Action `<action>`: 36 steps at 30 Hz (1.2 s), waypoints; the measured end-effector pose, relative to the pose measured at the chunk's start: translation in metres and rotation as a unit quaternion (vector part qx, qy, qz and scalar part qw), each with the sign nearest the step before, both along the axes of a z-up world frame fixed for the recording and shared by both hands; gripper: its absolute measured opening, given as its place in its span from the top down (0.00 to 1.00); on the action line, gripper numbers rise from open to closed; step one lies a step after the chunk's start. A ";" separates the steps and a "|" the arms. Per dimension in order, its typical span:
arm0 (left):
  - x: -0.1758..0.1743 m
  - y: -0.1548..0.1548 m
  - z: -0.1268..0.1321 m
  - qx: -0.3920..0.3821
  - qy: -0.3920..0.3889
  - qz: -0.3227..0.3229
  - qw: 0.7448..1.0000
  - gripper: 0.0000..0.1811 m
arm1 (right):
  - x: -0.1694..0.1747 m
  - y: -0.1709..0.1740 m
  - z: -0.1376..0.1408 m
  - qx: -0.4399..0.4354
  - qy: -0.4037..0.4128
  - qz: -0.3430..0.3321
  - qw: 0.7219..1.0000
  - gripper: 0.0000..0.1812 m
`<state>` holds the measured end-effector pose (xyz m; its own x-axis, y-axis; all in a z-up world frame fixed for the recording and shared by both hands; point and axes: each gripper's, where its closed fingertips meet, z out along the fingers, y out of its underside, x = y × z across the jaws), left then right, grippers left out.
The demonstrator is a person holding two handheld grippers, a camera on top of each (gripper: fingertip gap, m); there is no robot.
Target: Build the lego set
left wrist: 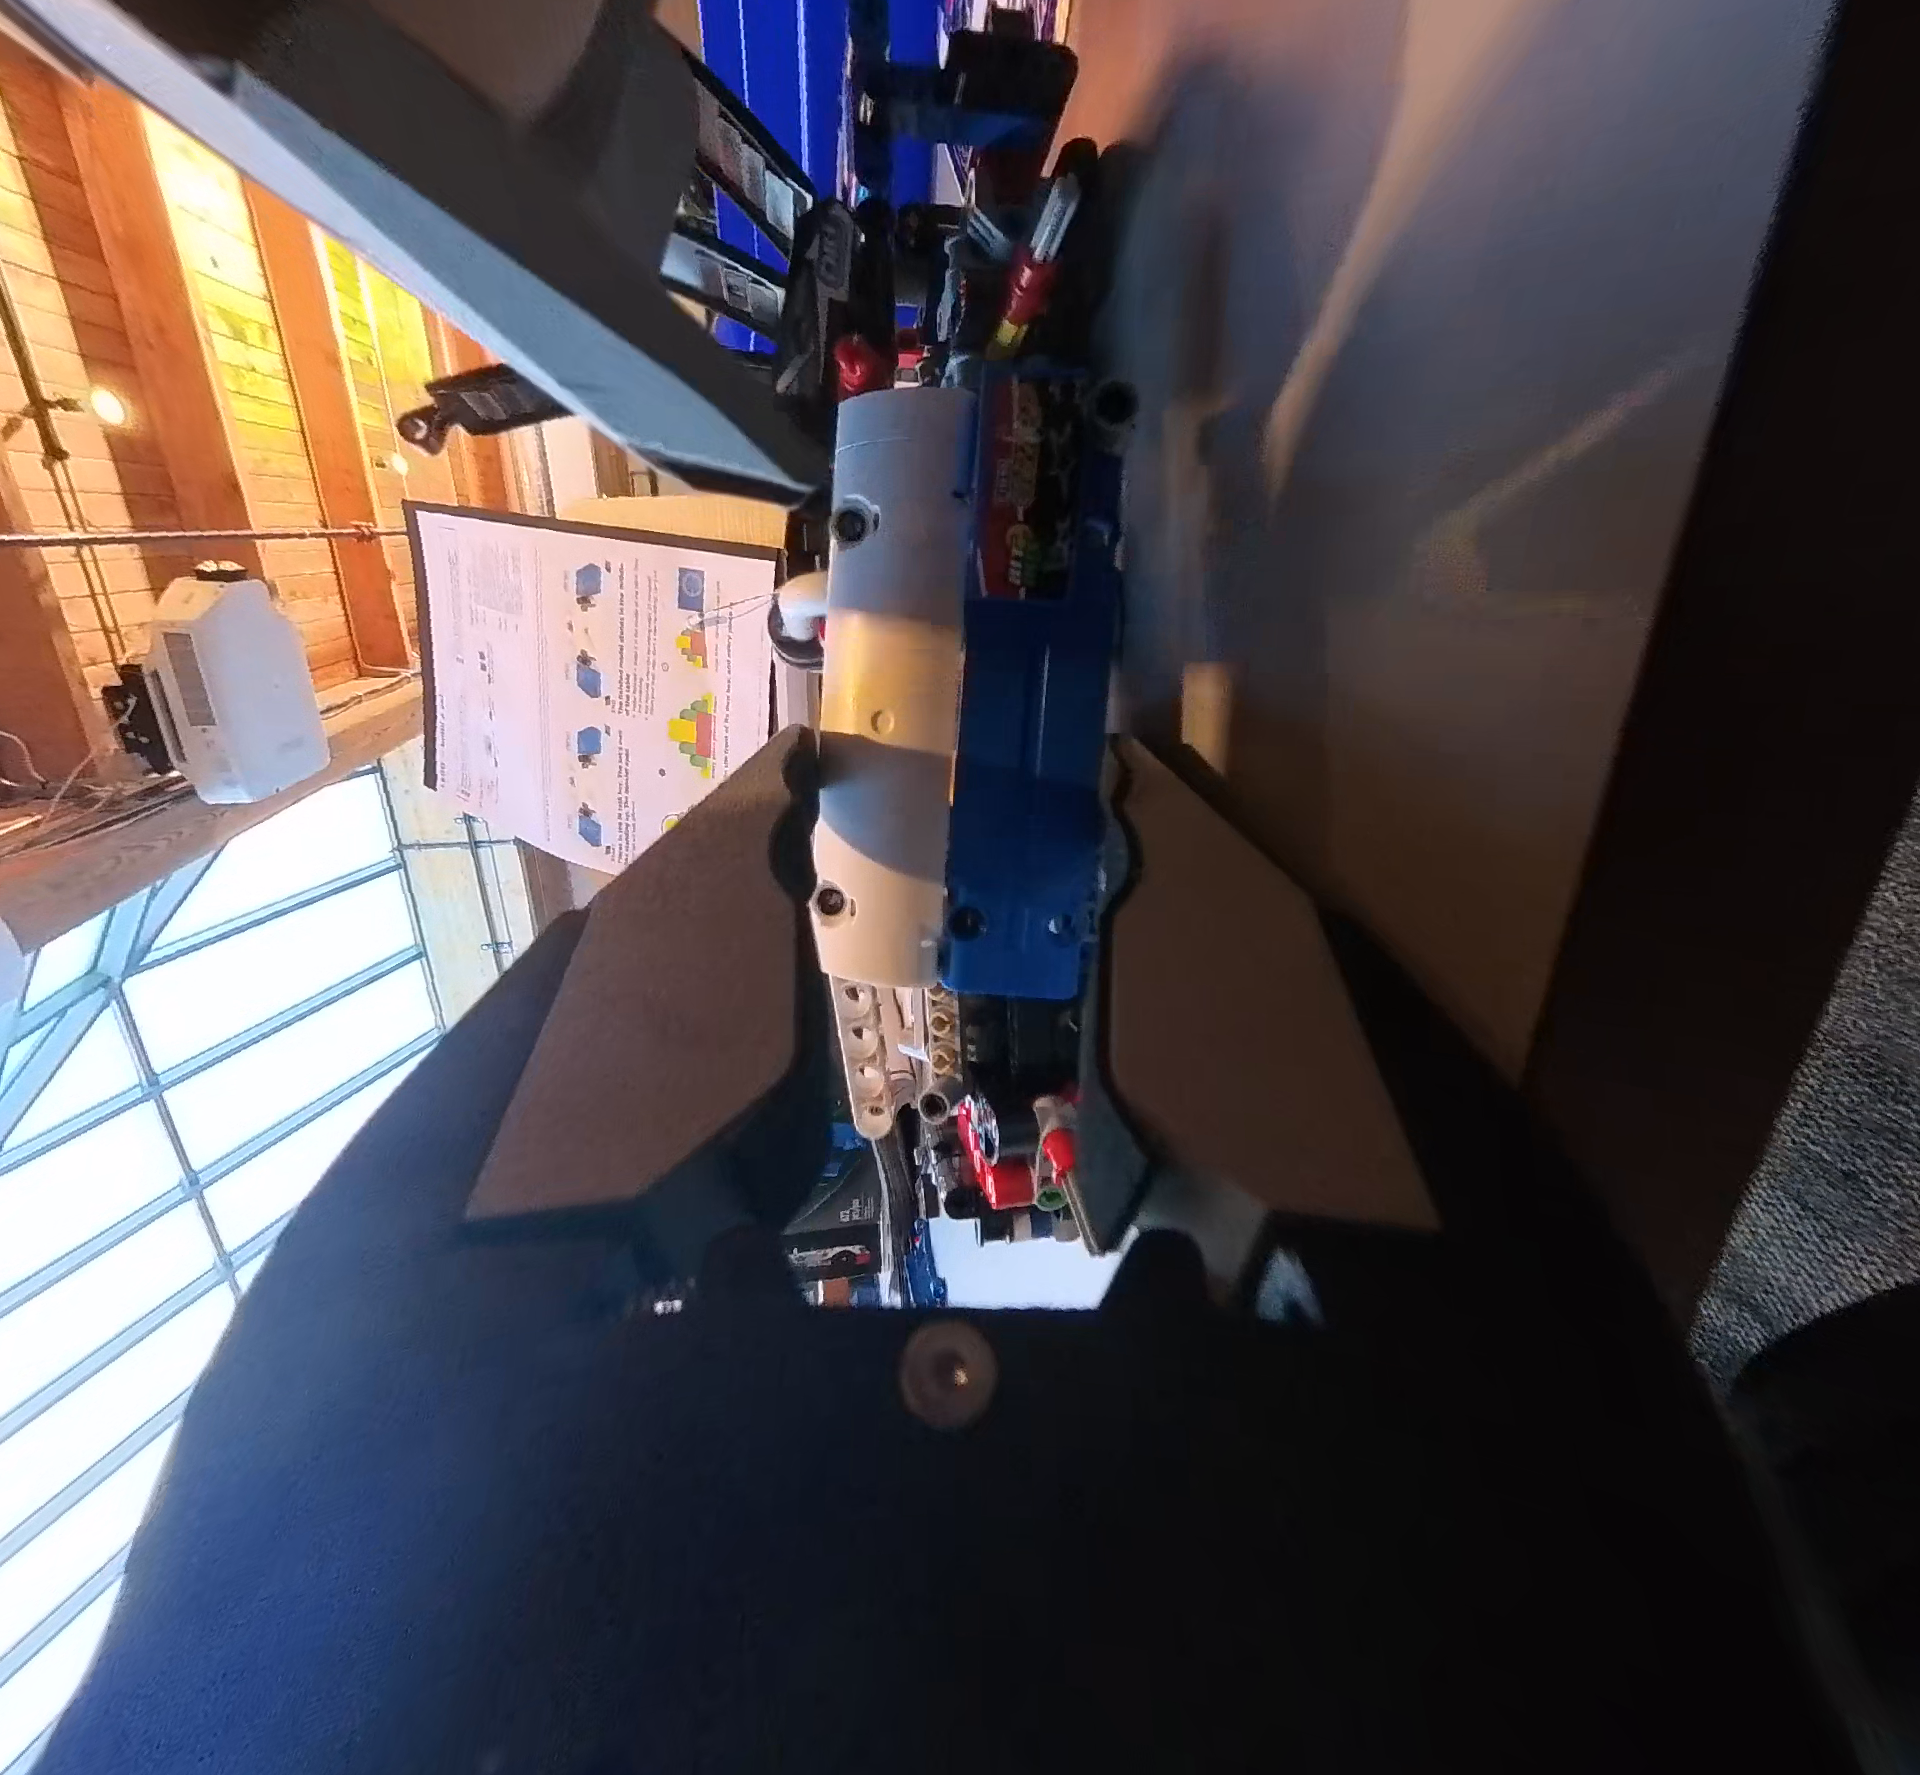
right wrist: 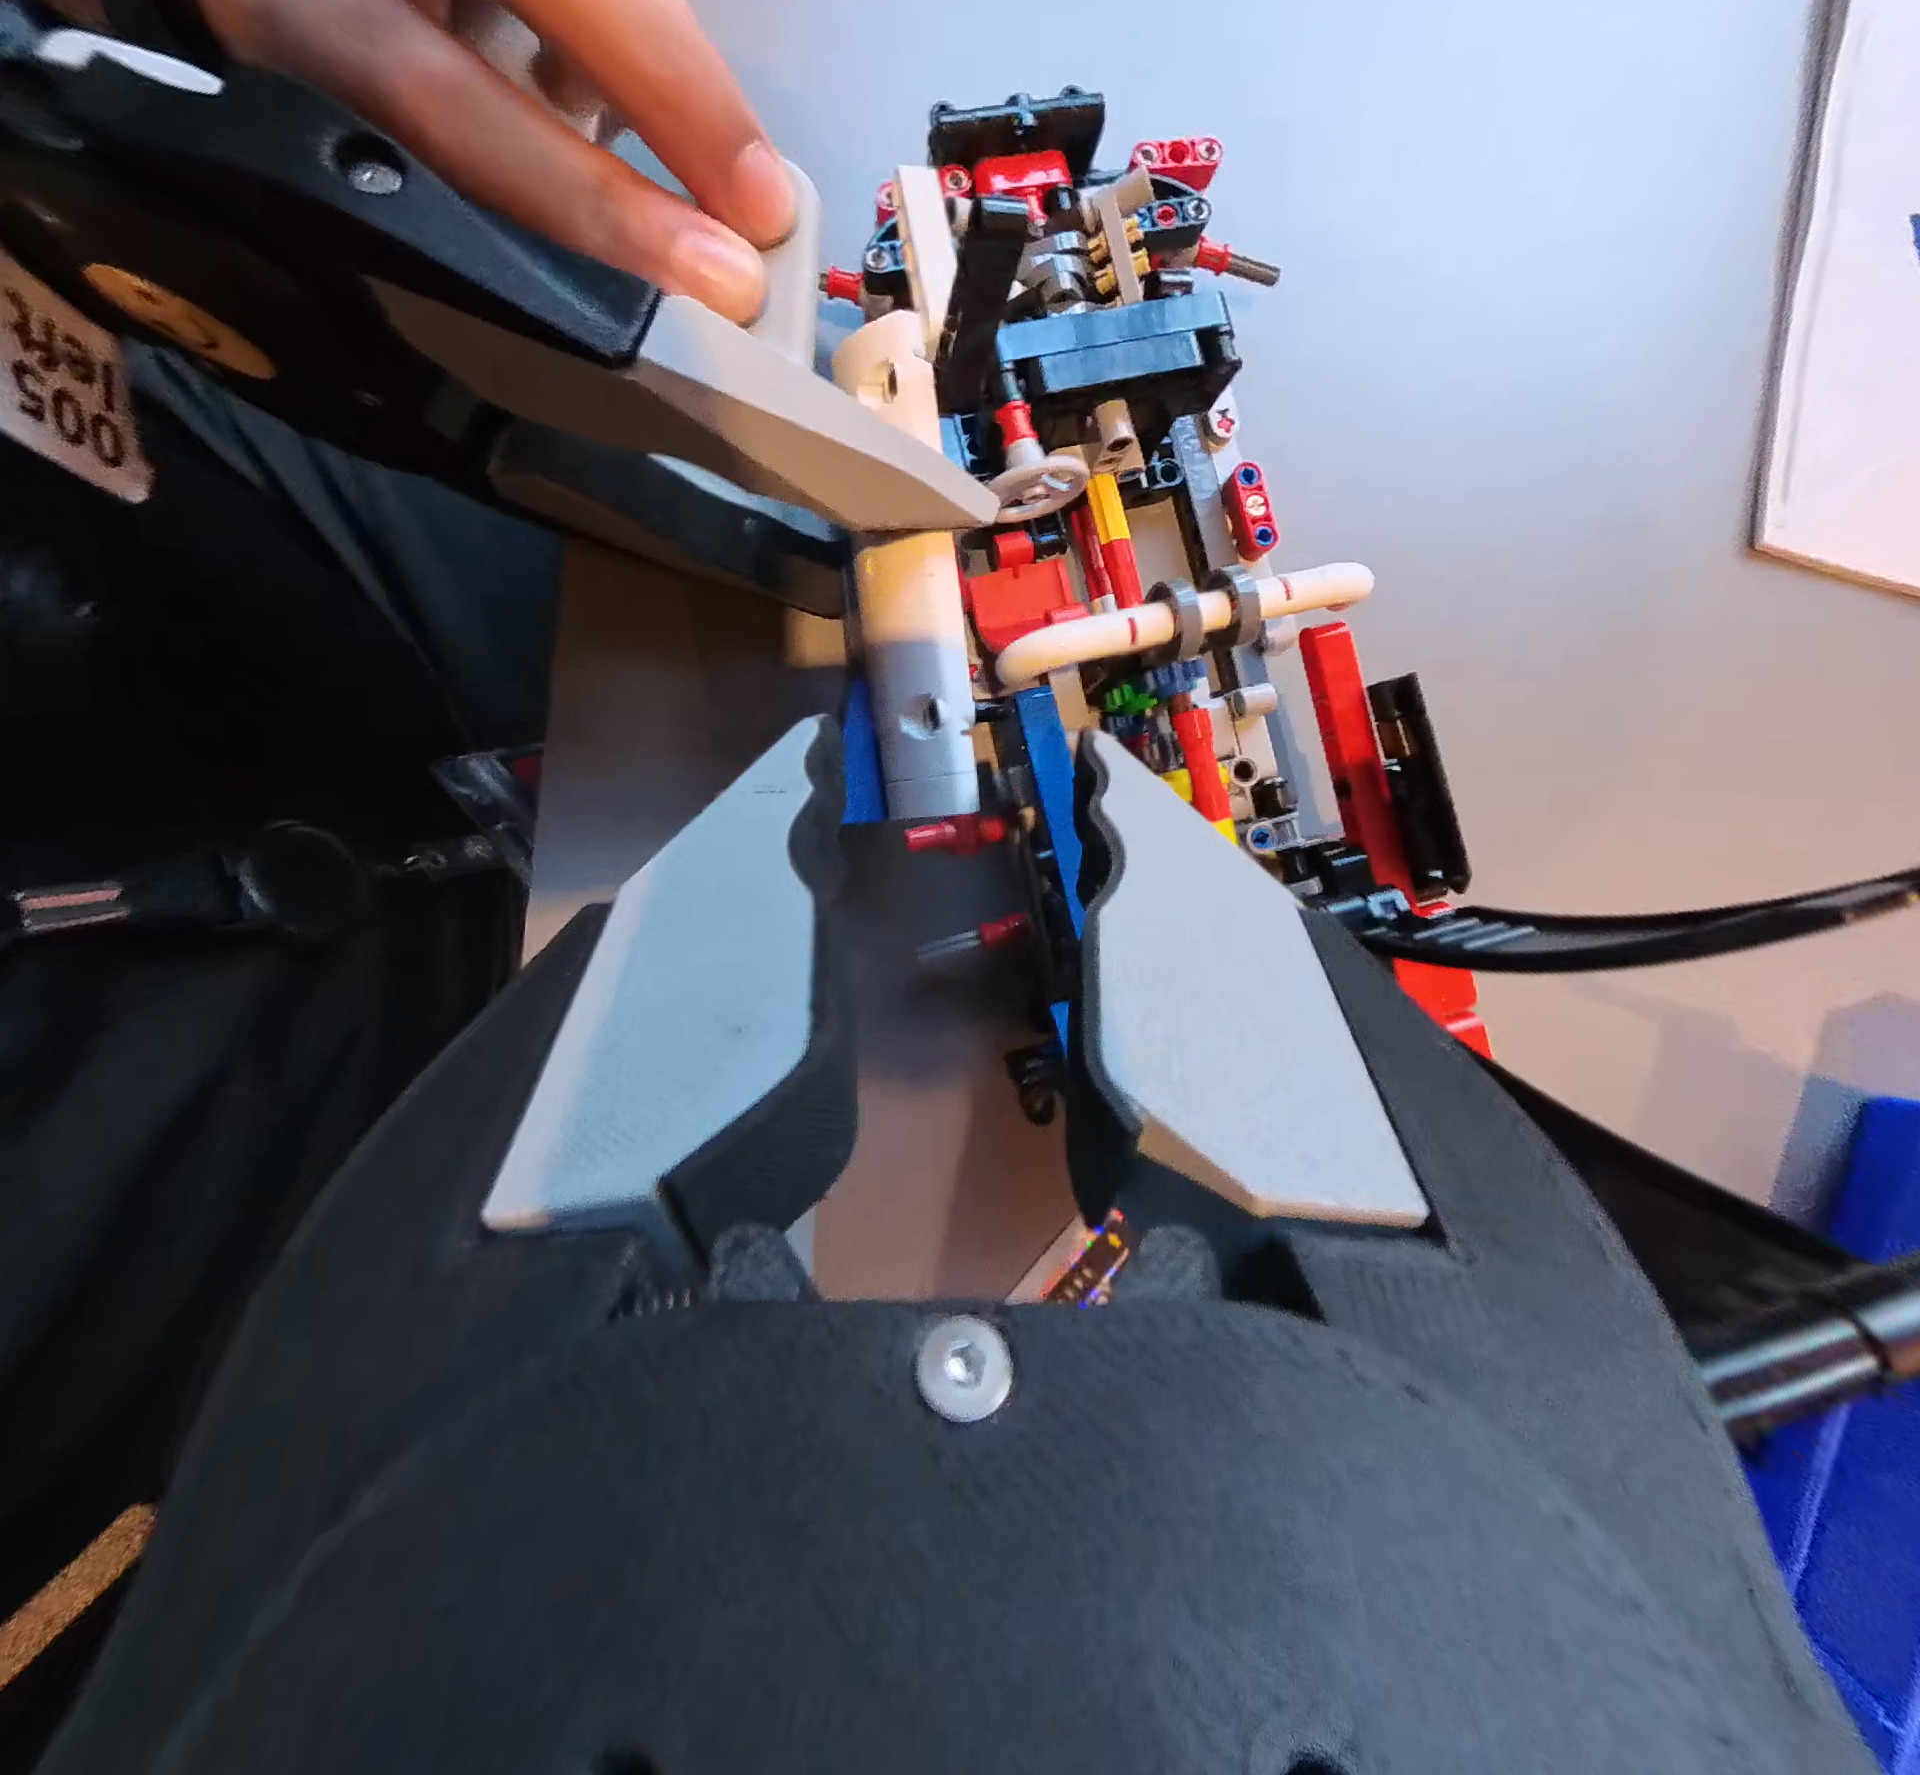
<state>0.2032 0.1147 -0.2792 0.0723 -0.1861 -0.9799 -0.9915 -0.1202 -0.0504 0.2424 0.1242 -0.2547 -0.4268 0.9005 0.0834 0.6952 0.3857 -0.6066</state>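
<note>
The Lego model (left wrist: 966,645) is a long technic vehicle frame with a blue body, a white and grey side panel, and red, black and yellow parts. My left gripper (left wrist: 961,790) is shut on it, one finger on the white panel and the other on the blue body. In the right wrist view the model (right wrist: 1122,499) stands on end above the table. My right gripper (right wrist: 956,780) is closed around its lower end, with the fingers (right wrist: 1184,977) against the blue beams. The left gripper's grey finger (right wrist: 821,447) presses on the model from the upper left. The right gripper's finger (left wrist: 582,291) comes in from the upper left.
A person's hand (right wrist: 540,63) holds the left gripper. A blue bin (left wrist: 810,11) lies beyond the model and also shows in the right wrist view (right wrist: 1870,1362). A printed instruction sheet (left wrist: 592,676) stands behind. A black cable (right wrist: 1662,930) crosses the light table (right wrist: 1507,167).
</note>
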 end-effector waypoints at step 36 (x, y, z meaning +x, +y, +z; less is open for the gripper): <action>0.042 -0.092 -0.001 0.030 0.008 -0.065 0.997 0.72 | 0.033 -0.093 -0.021 -0.002 -0.048 -0.104 0.993 0.70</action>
